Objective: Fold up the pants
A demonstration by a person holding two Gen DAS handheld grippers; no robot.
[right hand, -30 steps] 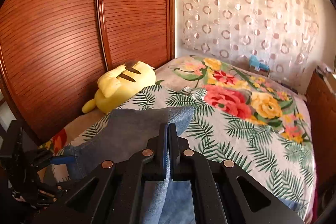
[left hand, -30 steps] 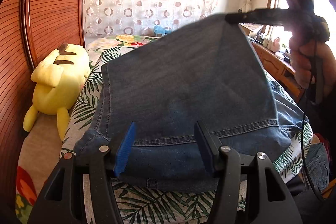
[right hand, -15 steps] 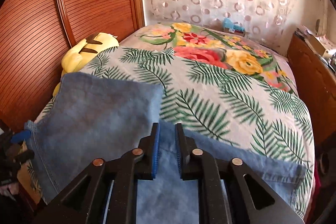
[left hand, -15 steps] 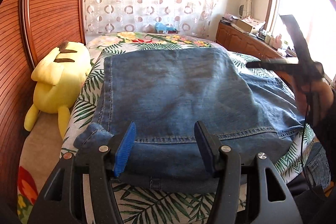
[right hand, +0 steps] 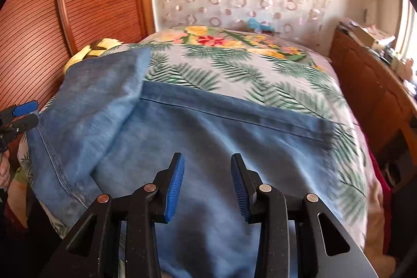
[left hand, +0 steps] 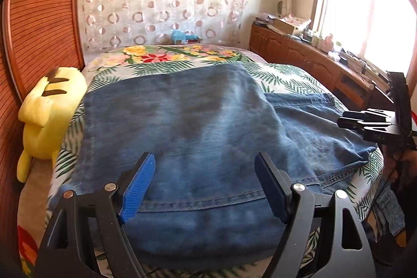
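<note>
Now, step: fold just laid, pants (left hand: 187, 137) released, folded leg panel lying over the rest.
Where: pants flat on bed (right hand: 273, 74), near edge, yellow plush toy (left hand: 49, 119) beside them.
Left gripper (left hand: 206, 186): jaws just opening, wide, over the hem edge, pads not pressing denim.
Right gripper (right hand: 207, 184): jaws just opening, partway apart, nothing pinched, above the cloth.
Next, by judgement: regrasp an edge with both, carry across for another fold, square up corners.
Writing: none legible on pants; small mark on the right gripper body too blurred to read.
</note>
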